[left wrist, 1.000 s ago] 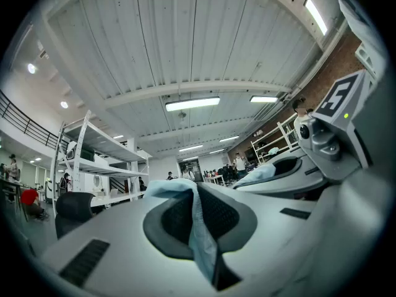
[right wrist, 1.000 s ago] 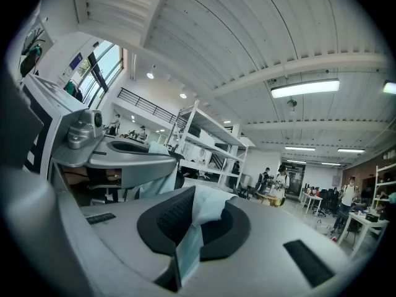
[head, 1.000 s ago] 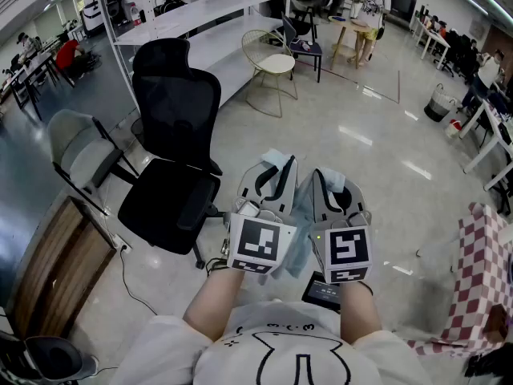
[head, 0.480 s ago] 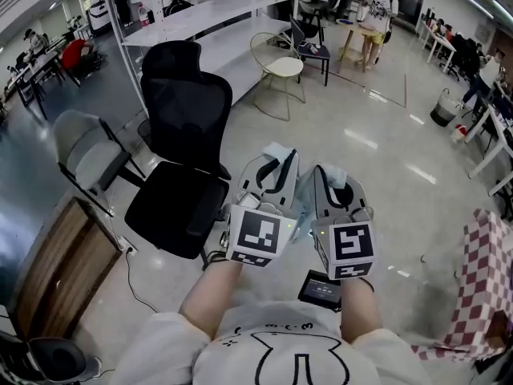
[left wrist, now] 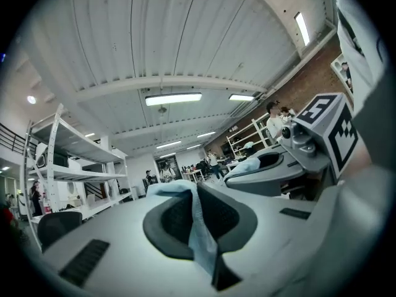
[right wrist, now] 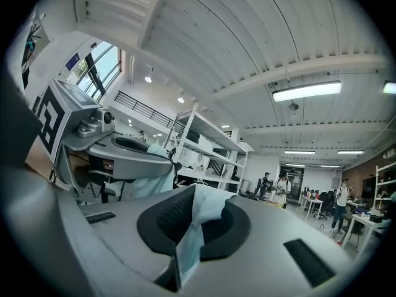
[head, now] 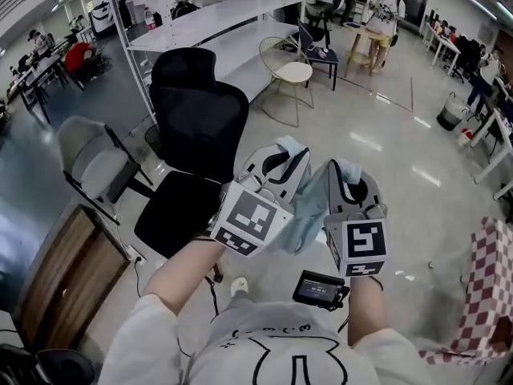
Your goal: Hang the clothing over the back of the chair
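A light blue piece of clothing hangs between my two grippers in the head view, held at chest height. My left gripper is shut on one edge of it; in the left gripper view the cloth is pinched between the dark pads. My right gripper is shut on the other edge, and the right gripper view shows the cloth clamped the same way. The black mesh office chair stands just left of and beyond the left gripper, with its back and headrest upright. Both grippers point level, side by side.
A grey chair and a wooden cabinet stand at the left. A gold wire chair and long white shelving lie behind the black chair. A red-checked cloth is at the right edge. People stand far back.
Both grippers have moved forward and a little up with the clothing, closer to the black chair. The left gripper has turned slightly towards the chair. Both grips stay the same.
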`<action>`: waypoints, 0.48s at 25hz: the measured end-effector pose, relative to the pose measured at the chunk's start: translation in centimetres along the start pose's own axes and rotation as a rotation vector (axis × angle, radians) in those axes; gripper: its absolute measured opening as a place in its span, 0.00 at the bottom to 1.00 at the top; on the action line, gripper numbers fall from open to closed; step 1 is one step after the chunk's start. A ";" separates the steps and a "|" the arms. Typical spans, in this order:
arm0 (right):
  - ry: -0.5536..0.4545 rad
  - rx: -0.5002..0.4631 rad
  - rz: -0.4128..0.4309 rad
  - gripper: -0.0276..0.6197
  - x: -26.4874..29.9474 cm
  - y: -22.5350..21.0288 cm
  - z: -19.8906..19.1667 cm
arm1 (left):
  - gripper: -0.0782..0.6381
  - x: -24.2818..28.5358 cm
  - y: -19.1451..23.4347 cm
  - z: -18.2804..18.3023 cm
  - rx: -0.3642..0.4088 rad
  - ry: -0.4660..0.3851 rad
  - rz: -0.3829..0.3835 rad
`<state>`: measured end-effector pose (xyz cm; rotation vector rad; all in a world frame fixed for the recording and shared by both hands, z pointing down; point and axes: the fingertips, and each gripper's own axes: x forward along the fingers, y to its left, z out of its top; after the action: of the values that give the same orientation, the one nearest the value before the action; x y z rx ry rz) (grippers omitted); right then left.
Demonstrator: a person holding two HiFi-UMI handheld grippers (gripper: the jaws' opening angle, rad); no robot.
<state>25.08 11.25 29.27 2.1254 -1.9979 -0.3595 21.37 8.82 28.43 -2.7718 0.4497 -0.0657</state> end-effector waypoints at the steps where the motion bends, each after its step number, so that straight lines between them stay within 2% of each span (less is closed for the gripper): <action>1: 0.001 -0.003 -0.004 0.06 0.6 0.1 0.2 | 0.12 0.0 0.8 0.0 -0.001 0.005 -0.019; 7: 0.012 -0.028 -0.028 0.06 4.2 0.9 0.5 | 0.12 0.2 4.7 -1.1 -0.001 0.022 -0.056; 10: 0.015 -0.053 -0.036 0.06 6.6 1.6 0.6 | 0.12 0.3 7.0 -2.0 -0.013 0.033 -0.104; 12: 0.015 -0.073 -0.047 0.06 8.3 2.1 0.8 | 0.12 0.3 8.8 -2.3 0.010 0.046 -0.129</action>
<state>23.32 2.82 28.82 2.1267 -1.8997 -0.4160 18.82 0.15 27.74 -2.7911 0.2801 -0.1623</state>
